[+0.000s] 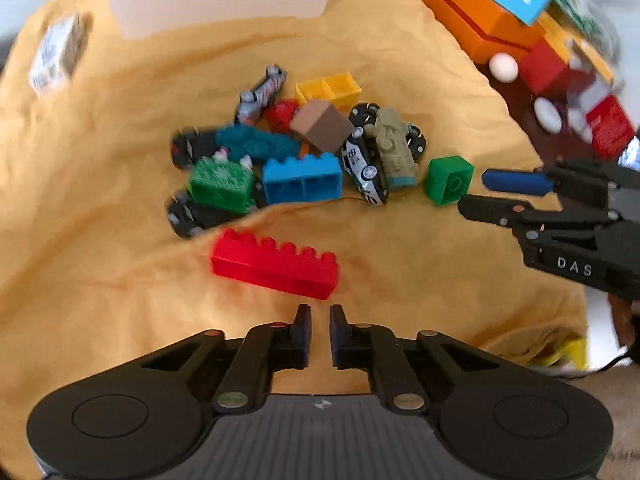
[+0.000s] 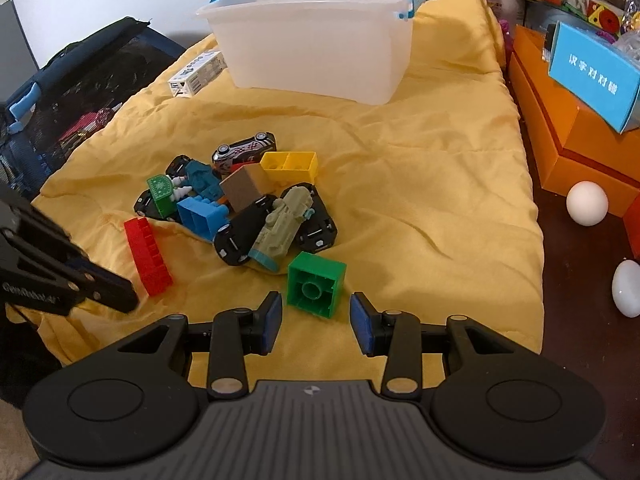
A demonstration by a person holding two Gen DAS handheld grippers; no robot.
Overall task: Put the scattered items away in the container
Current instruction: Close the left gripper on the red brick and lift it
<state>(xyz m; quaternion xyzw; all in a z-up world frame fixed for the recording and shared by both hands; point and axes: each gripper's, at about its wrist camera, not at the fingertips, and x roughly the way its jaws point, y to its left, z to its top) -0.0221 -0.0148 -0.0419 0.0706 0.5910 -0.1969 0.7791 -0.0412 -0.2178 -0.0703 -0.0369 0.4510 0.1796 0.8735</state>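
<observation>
Two tongs over the yellow blanket (image 2: 440,184), left tongs (image 1: 319,312) pinched together, empty, near the red brick (image 1: 276,266), right tongs (image 2: 315,312) apart, just short of the green brick (image 2: 316,283).

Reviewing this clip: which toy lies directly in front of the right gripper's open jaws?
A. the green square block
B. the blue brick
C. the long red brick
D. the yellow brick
A: in the right wrist view the green square block sits just ahead of the right gripper, whose jaws stand apart with nothing between them; the long red brick lies off to the side.
</observation>
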